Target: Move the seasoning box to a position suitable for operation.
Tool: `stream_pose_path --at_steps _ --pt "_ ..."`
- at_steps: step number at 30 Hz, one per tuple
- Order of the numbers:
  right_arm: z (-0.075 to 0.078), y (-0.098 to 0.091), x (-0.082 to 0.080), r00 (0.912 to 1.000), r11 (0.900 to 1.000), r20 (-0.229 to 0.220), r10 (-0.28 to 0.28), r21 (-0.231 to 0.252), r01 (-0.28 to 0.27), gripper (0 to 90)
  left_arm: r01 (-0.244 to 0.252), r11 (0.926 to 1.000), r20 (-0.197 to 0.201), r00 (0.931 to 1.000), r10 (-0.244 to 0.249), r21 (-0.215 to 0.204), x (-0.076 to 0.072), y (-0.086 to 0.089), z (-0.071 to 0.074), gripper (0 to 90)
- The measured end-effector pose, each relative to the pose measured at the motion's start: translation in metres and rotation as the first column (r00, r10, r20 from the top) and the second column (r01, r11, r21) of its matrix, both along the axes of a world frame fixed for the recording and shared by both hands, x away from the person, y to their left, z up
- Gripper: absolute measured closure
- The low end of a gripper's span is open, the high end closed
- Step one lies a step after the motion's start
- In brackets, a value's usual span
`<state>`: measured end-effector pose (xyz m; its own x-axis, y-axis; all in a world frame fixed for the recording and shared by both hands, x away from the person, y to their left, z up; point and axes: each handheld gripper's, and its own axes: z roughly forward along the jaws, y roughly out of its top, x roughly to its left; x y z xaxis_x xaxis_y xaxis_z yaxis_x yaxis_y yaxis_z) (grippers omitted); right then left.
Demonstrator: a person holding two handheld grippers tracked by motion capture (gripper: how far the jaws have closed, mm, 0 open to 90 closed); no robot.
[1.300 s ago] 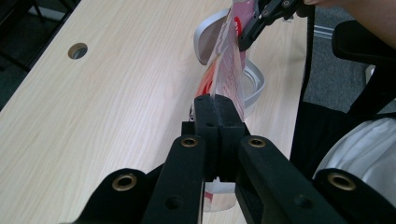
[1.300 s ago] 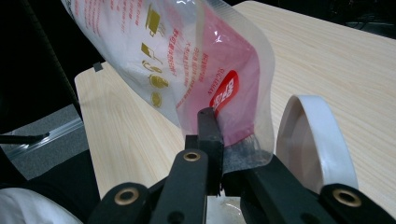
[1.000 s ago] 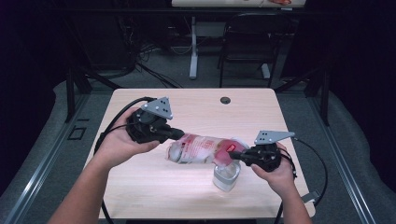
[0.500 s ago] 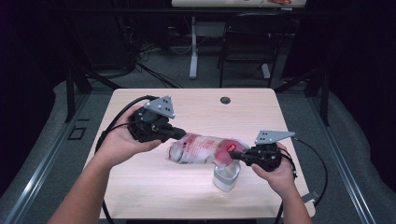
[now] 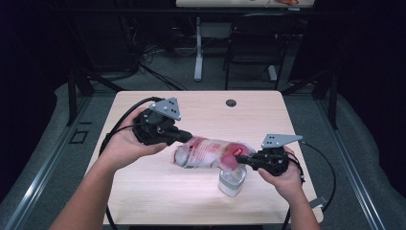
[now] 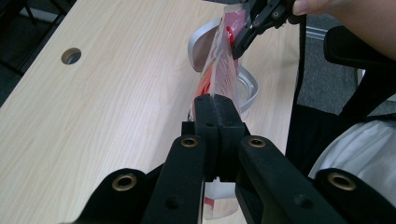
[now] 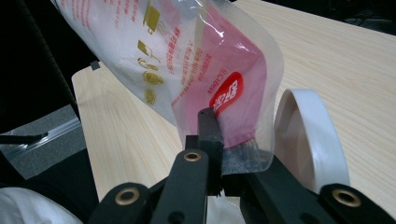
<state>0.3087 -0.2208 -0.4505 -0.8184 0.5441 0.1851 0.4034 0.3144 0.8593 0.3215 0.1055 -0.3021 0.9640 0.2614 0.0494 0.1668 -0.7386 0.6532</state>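
A clear and red plastic bag (image 5: 210, 152) with printed text hangs stretched between both grippers above the wooden table (image 5: 143, 191). My left gripper (image 5: 189, 138) is shut on the bag's left end; in the left gripper view its jaws pinch the bag's edge (image 6: 219, 88). My right gripper (image 5: 239, 159) is shut on the bag's right end, and the right gripper view shows its jaws clamped on the bag (image 7: 187, 60) by a red label. A clear cup (image 5: 232, 179) with a white lid flipped up (image 7: 303, 135) stands on the table right under the bag's right end.
The table has a round cable hole (image 5: 231, 102) near its far edge. Black cables trail from both grippers across and off the table. Beyond the table are a chair and desk legs on a grey floor. The person's lap lies beside the table's near edge (image 6: 345, 154).
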Motion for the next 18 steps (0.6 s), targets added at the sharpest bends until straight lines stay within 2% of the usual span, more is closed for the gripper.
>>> stream_pose_path --at_steps 18 --pt "-0.0018 -0.0018 0.0014 1.0 1.0 -0.007 -0.004 0.007 0.004 89.9 0.003 0.9999 -0.001 1.0 -0.003 -0.014 0.002 -0.0035 0.0019 90.0"
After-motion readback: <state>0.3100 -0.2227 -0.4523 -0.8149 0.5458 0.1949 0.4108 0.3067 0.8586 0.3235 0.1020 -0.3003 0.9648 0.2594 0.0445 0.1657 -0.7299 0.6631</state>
